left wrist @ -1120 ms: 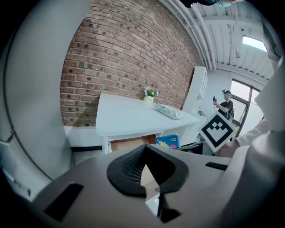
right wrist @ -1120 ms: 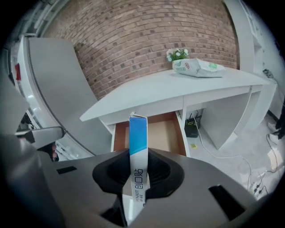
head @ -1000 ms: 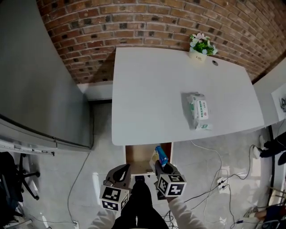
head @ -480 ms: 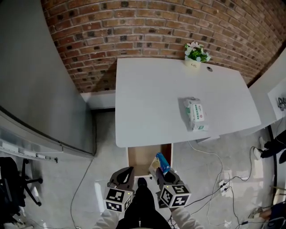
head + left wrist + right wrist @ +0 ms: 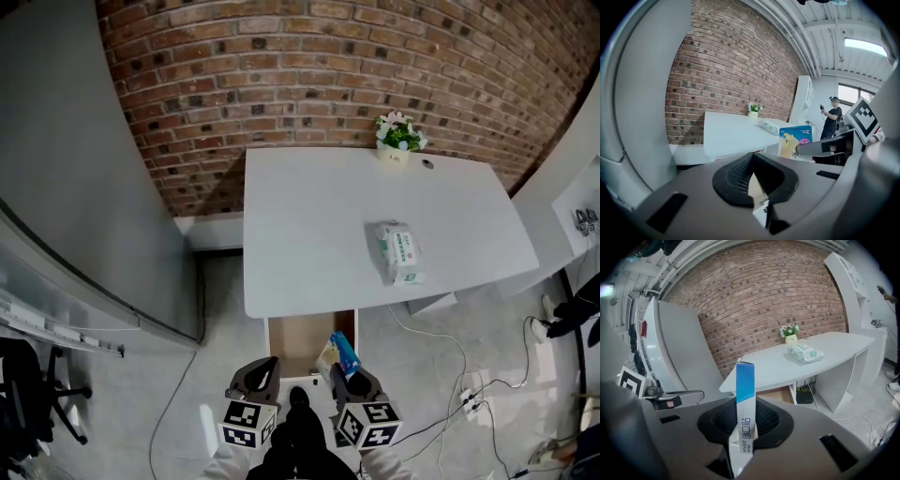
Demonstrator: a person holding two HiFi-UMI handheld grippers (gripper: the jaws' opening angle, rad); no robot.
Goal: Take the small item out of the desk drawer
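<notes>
A small flat box (image 5: 341, 352), blue and white with a yellow picture, stands upright between the pads of my right gripper (image 5: 343, 371), which is shut on it. In the right gripper view the box (image 5: 744, 408) rises edge-on out of the jaws. The box hangs over the front of the open wooden drawer (image 5: 298, 339) under the white desk (image 5: 309, 234). My left gripper (image 5: 265, 367) is beside it on the left, shut with nothing in it. The left gripper view shows the box (image 5: 795, 140) and the right gripper's finger (image 5: 825, 147) off to the right.
A pack of tissues (image 5: 396, 251) and a small flower pot (image 5: 395, 141) sit on the desk. A brick wall stands behind, and a grey panel (image 5: 66, 187) to the left. Cables (image 5: 450, 375) lie on the floor at the right. A person (image 5: 832, 117) stands far off.
Both grippers and the view have drawn back from the desk, and the right gripper has kept the box. The drawer stays open.
</notes>
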